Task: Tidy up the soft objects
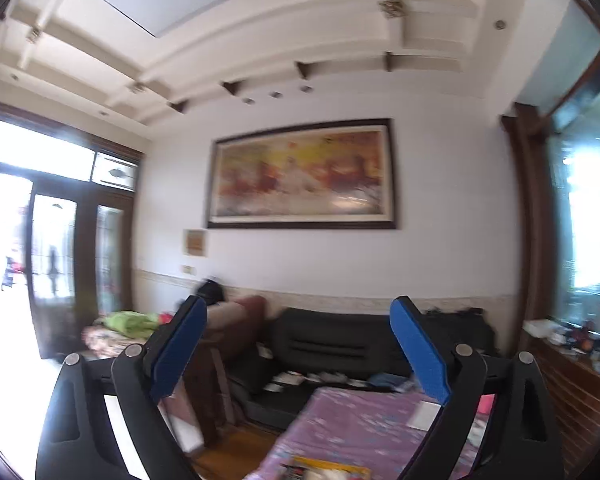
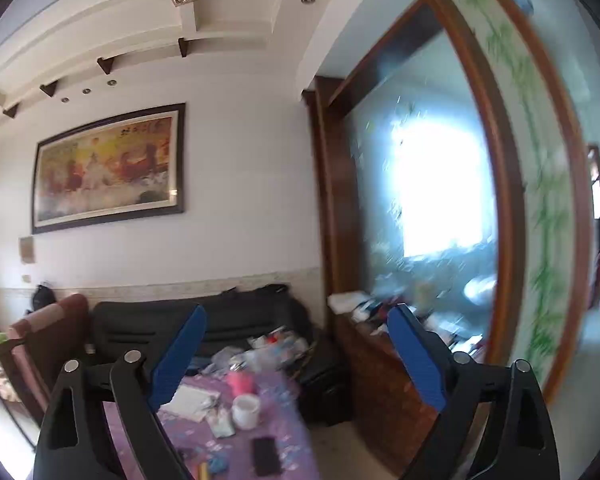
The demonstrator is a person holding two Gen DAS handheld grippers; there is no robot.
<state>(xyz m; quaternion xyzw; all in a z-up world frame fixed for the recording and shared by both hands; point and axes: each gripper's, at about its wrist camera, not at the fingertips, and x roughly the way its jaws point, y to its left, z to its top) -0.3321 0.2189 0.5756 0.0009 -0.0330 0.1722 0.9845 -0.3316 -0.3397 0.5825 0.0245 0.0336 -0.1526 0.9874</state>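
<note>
While both cameras are pointing up toward the wall and ceiling, the left gripper (image 1: 300,344) is standing wide open and holding nothing. Below it, the table (image 1: 340,420) with the purple cloth is showing only partly. The right gripper (image 2: 296,352) is also spreading its fingers wide, empty. Under it, near the far edge of the table, a pink cup (image 2: 241,383) and a white jar (image 2: 246,411) are standing, and a black phone (image 2: 266,456) is lying toward the near edge. I cannot tell which thing is the soft one. Probably it is light and limp, so pinching a thick fold in its middle seems best.
</note>
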